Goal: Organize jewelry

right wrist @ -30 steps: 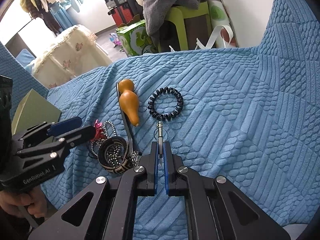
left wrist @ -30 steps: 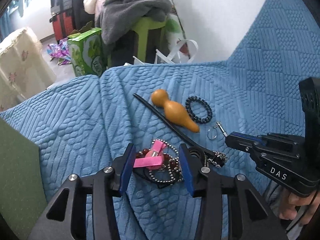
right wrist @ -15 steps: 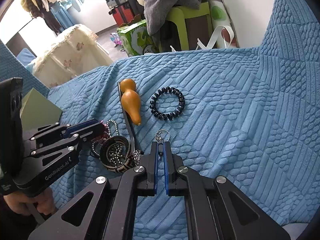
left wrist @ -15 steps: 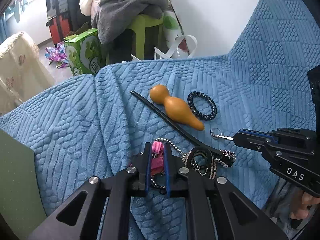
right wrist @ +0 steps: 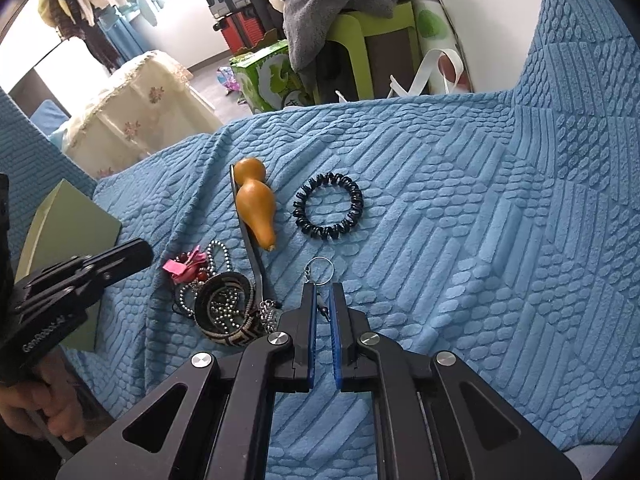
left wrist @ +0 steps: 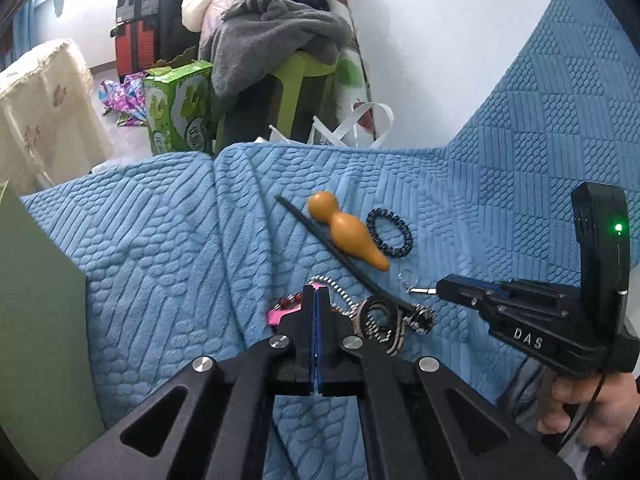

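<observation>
On the blue blanket (right wrist: 440,240) lie an orange gourd charm (right wrist: 254,208), a black coil hair tie (right wrist: 297,210) and a black stick (right wrist: 248,248). A heap holds a woven bangle (right wrist: 228,320), a bead chain (right wrist: 218,252) and a pink bow (right wrist: 184,266). My right gripper (right wrist: 322,290) is opening; the pendant (right wrist: 322,308) of a small key ring (right wrist: 320,270) lies loose in the narrow gap. My left gripper (left wrist: 315,294) is shut just over the heap, with nothing seen between its pads. The bow (left wrist: 280,314) lies beside its left finger.
A green box (right wrist: 68,220) stands at the blanket's left edge. Past the far edge are a green stool piled with grey clothes (left wrist: 280,40), a green carton (left wrist: 180,108) and a cream-covered piece of furniture (left wrist: 40,100). A hand (left wrist: 588,408) holds the right gripper.
The left gripper closed over the pink bow, then drew back shut while the bow stayed on the blanket. The right jaws parted slightly around the key ring's pendant.
</observation>
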A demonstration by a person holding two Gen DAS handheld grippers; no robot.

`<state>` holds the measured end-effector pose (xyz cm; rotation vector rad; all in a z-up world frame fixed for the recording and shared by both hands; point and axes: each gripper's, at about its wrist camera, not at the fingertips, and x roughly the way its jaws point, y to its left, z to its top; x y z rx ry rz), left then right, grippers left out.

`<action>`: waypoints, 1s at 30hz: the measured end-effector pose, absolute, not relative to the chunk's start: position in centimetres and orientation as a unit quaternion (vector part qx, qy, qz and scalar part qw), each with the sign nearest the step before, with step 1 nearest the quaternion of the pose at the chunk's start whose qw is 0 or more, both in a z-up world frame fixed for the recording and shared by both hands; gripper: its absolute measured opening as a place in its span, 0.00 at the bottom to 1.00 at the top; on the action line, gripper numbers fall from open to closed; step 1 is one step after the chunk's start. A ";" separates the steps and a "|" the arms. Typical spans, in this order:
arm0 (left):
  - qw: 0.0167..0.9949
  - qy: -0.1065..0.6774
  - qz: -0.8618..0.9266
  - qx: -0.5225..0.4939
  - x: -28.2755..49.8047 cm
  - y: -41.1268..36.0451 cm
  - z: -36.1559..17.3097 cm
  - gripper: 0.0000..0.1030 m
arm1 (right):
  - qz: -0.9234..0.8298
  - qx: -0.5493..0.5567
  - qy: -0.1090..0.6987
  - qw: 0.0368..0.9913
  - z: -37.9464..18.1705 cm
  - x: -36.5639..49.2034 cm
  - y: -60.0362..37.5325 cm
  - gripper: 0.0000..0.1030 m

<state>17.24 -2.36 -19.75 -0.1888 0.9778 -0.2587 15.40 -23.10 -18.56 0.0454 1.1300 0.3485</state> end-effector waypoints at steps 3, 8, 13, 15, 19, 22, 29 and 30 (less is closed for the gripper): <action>0.868 0.471 -0.122 -0.097 16.8 -1.7 -20.0 0.00 | 0.168 0.014 0.534 0.829 -18.7 15.5 -22.8 0.06; 0.865 0.476 -0.132 -0.085 17.0 -1.9 -20.3 0.00 | 0.181 0.003 0.547 0.817 -19.5 15.6 -22.0 0.21; 0.861 0.487 -0.141 -0.046 17.5 -3.1 -20.6 0.30 | 0.176 -0.029 0.547 0.818 -20.0 15.5 -21.5 0.09; 0.861 0.486 -0.146 -0.040 17.6 -3.3 -20.6 0.49 | 0.176 -0.046 0.549 0.816 -20.5 15.3 -21.3 0.07; 0.860 0.486 -0.153 -0.016 17.8 -3.7 -20.7 0.47 | 0.178 -0.093 0.544 0.815 -20.5 14.7 -20.5 0.04; 0.857 0.487 -0.167 0.003 18.1 -4.1 -20.9 0.47 | 0.175 -0.083 0.548 0.814 -20.5 14.8 -20.9 0.03; 0.846 0.489 -0.202 0.072 18.6 -5.6 -21.4 0.40 | 0.174 -0.036 0.547 0.818 -19.4 15.3 -22.4 0.03; 0.843 0.490 -0.208 0.079 18.7 -5.7 -21.5 0.37 | 0.172 -0.034 0.547 0.819 -19.2 15.3 -22.5 0.03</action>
